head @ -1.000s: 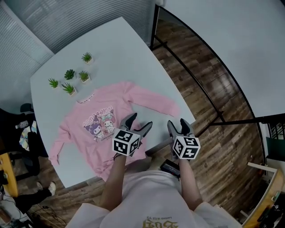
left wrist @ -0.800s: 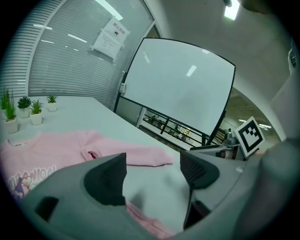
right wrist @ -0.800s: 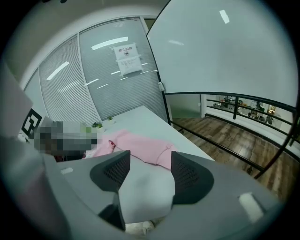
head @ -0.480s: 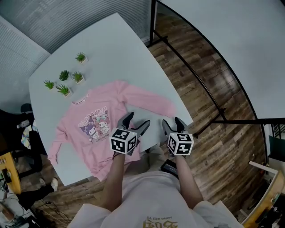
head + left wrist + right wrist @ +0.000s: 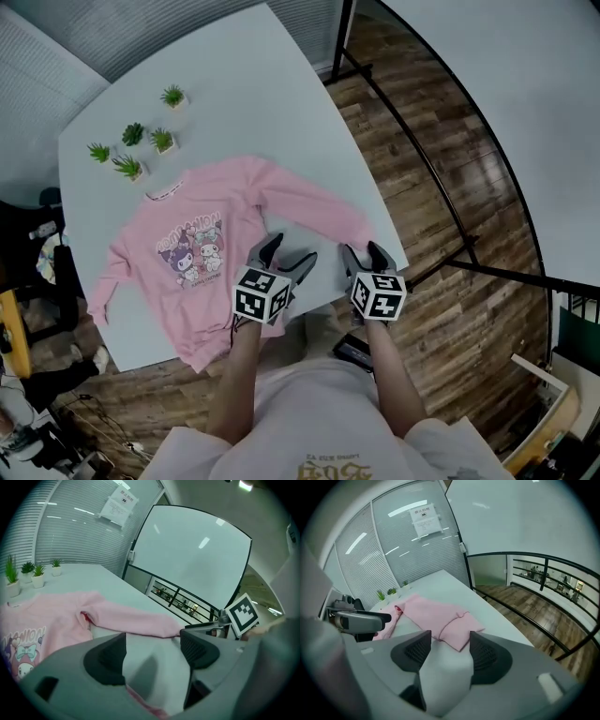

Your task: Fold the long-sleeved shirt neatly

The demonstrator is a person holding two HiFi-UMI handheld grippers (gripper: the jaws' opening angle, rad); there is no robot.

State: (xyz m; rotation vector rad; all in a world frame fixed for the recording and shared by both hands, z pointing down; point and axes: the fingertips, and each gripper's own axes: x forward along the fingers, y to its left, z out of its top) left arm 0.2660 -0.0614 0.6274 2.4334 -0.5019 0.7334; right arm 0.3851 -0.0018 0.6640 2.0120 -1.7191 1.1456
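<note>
Looking down at the white table (image 5: 244, 84), the pink long-sleeved shirt (image 5: 202, 248) is spread out flat, front side up so the cartoon print shows, with the collar pointing at four little potted plants (image 5: 131, 150) near the far corner. One sleeve (image 5: 305, 202) runs out toward the near right edge of the table and ends in a cuff (image 5: 361, 232); the other sleeve (image 5: 108, 279) trails off toward the left edge. Both tools are hanging low over the near edge. The left gripper (image 5: 291, 251) sits over the shirt's bottom hem, and its jaws have just been opening; they stand wide apart and released. In the left gripper view only bare tabletop and a strip of pink hem show in the gap between them, and the pads aren't pressing on anything. The right gripper (image 5: 364, 250) is just beside that cuff, and it's released too: the right gripper view has plain table between the jaws and the cuff lying just ahead of them, not touched. Each one has its marker cube facing up at the head camera. Wooden floor (image 5: 441, 244) and a black railing (image 5: 422, 164) are off to the right of the table.
</note>
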